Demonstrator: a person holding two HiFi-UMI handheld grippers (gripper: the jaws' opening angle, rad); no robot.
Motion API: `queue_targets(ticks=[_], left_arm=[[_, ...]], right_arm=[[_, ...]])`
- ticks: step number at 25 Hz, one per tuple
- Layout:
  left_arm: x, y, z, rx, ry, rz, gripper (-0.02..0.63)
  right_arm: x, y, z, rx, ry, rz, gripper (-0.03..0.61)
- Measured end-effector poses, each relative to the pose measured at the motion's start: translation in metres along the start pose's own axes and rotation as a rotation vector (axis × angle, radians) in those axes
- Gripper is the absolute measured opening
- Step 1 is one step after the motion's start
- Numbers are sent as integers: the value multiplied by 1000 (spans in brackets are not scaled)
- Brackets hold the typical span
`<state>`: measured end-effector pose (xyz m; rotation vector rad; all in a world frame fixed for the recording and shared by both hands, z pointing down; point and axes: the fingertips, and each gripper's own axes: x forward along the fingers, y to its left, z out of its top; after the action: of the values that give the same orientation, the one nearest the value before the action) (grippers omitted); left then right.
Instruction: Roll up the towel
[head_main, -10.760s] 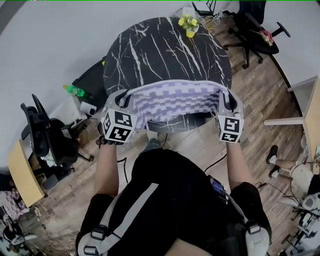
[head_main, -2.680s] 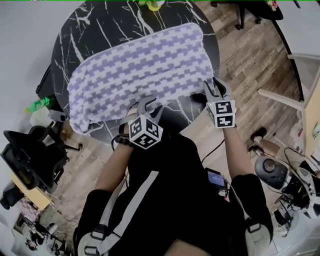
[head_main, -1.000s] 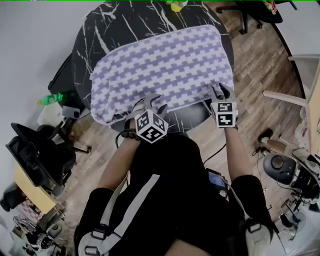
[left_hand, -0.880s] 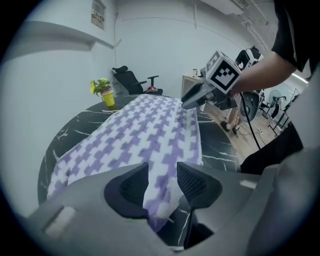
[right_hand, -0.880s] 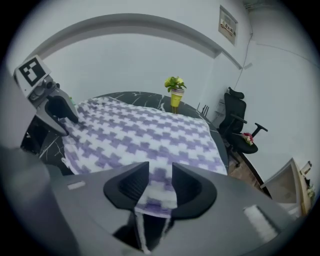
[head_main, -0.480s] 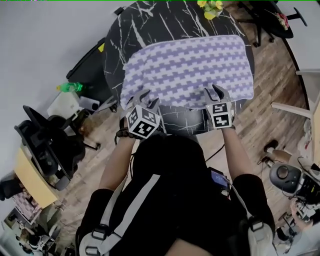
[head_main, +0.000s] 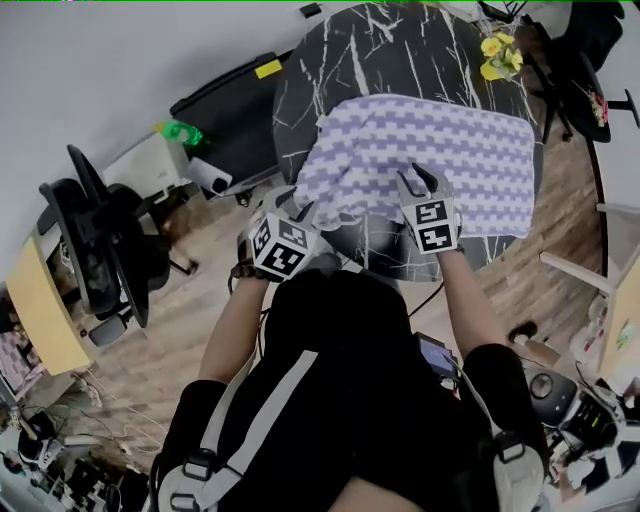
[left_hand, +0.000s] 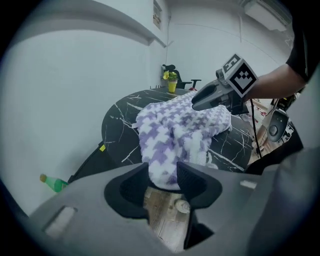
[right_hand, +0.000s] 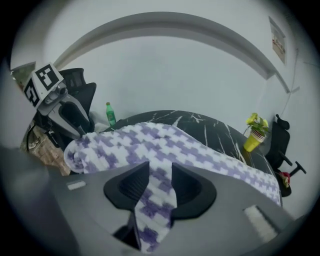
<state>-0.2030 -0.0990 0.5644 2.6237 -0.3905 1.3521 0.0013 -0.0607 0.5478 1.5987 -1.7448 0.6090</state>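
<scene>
Towel (head_main: 430, 160) first, my colleague says: where is it in the head view?

Me: It is spread across the near half of the round table (head_main: 400, 50). My left gripper (head_main: 290, 207) is at its near left corner and my right gripper (head_main: 415, 180) is on the near edge, further along.

Colleague: And the left gripper view?

Me: The jaws are clamped on a bunched corner, which is raised off the tabletop, with wooden floor showing beneath.

Colleague: The right gripper view?

Me: That one is pinching the hem too, and a fold hangs down between the pads. Whether a first turn is already made, I can't quite tell.

Colleague: How do you roll it well?

Me: I'd bring both hands to the same height, tuck the first turn small and tight, and advance both ends together so the roll doesn't cone.

Colleague: The surface and the room?

Me: The top is black and marble-veined and looks slick, so I judge the cloth may slide. A yellow flower pot (head_main: 497, 58) stands at the far rim, clear of the towel. There is a green bottle (head_main: 180, 132) by the wall and an office chair (head_main: 95, 250) to the left.
</scene>
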Motion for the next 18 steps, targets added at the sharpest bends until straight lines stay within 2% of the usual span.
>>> queue_targets(ticks=[8,12,14,18], left_arm=[[-6,7,-40,-116,17,-7,186],[-7,6,-44,-159,7,-17,186],[-7,3,-45,-188,-1,-27,186],[-4,-4,-43,-229,-15,-47,186]], right_arm=[[45,71,65,-134,-19,150,144],[71,89,88,-110,-9,191,150],[86,95,98,-82,-2,198,173],[116,96,111,-43,20,168,226]])
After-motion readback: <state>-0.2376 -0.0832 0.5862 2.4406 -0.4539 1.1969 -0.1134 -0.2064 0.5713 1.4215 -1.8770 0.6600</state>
